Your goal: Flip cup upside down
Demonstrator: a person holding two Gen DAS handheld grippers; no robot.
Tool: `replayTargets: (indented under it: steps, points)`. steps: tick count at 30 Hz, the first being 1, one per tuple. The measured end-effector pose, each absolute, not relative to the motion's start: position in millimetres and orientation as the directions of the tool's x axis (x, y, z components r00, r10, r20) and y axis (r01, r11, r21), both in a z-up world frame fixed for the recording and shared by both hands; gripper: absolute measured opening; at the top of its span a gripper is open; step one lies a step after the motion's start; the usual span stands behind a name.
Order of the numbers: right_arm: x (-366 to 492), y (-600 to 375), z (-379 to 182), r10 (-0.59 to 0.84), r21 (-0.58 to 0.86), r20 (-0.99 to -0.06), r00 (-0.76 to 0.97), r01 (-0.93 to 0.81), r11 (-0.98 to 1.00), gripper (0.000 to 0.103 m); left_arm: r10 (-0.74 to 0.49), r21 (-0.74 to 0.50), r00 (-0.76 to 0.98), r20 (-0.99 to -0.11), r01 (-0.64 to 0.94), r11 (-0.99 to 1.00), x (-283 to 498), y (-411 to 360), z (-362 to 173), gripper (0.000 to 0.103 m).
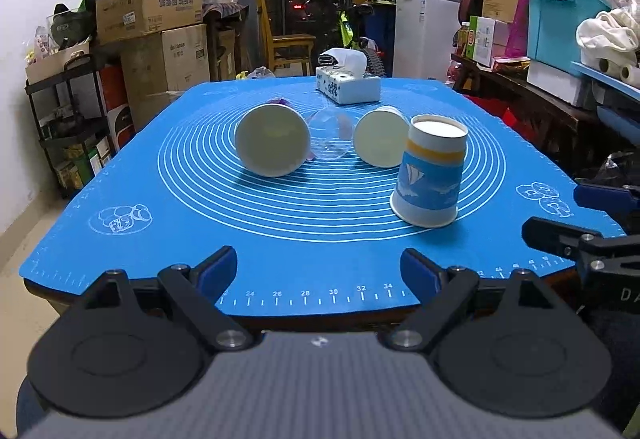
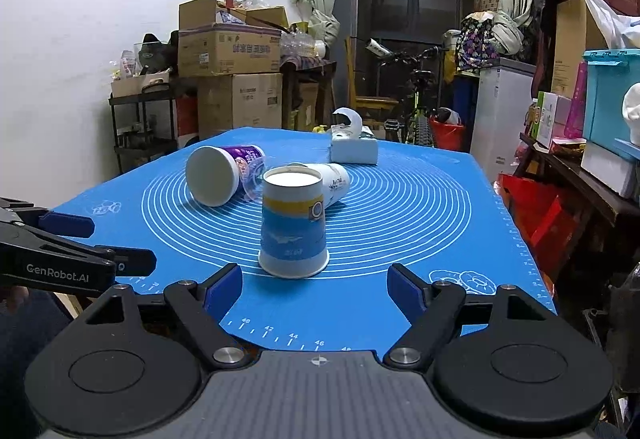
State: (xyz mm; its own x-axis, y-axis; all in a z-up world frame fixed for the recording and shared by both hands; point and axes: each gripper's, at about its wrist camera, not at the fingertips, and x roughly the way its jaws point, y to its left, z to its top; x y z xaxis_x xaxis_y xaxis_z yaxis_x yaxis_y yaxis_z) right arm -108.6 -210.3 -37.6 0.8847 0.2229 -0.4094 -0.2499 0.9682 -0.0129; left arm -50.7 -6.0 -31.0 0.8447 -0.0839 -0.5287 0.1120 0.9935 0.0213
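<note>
A blue-and-yellow paper cup (image 1: 430, 173) stands upside down, rim on the blue mat (image 1: 280, 239); it also shows in the right wrist view (image 2: 293, 227). A purple paper cup (image 1: 272, 141) (image 2: 222, 175), a clear plastic cup (image 1: 330, 135) (image 2: 254, 179) and a white paper cup (image 1: 380, 137) (image 2: 334, 185) lie on their sides behind it. My left gripper (image 1: 318, 271) is open and empty at the mat's near edge. My right gripper (image 2: 316, 289) is open and empty, just in front of the upside-down cup.
A tissue box (image 1: 347, 85) (image 2: 354, 149) sits at the mat's far edge. The right gripper shows in the left view (image 1: 576, 235), the left one in the right view (image 2: 72, 255). Boxes (image 1: 148, 3), a shelf and a cluttered side table (image 1: 540, 87) surround the table.
</note>
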Motion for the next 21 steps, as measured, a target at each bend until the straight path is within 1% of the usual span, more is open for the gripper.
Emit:
replayTargets:
  steps: [6, 21]
  points:
    - [-110.3, -209.3, -34.7, 0.224, -0.012, -0.406, 0.886, -0.25, 0.968, 0.082, -0.104, 0.008, 0.837, -0.538, 0.129, 0.992, -51.4, -7.6, -31.0, 0.088]
    - [-110.9, -207.8, -32.0, 0.219, -0.015, -0.406, 0.887, -0.246, 0.969, 0.082, -0.111, 0.003, 0.831, -0.545, 0.134, 0.991, -54.2, -8.9, -31.8, 0.088]
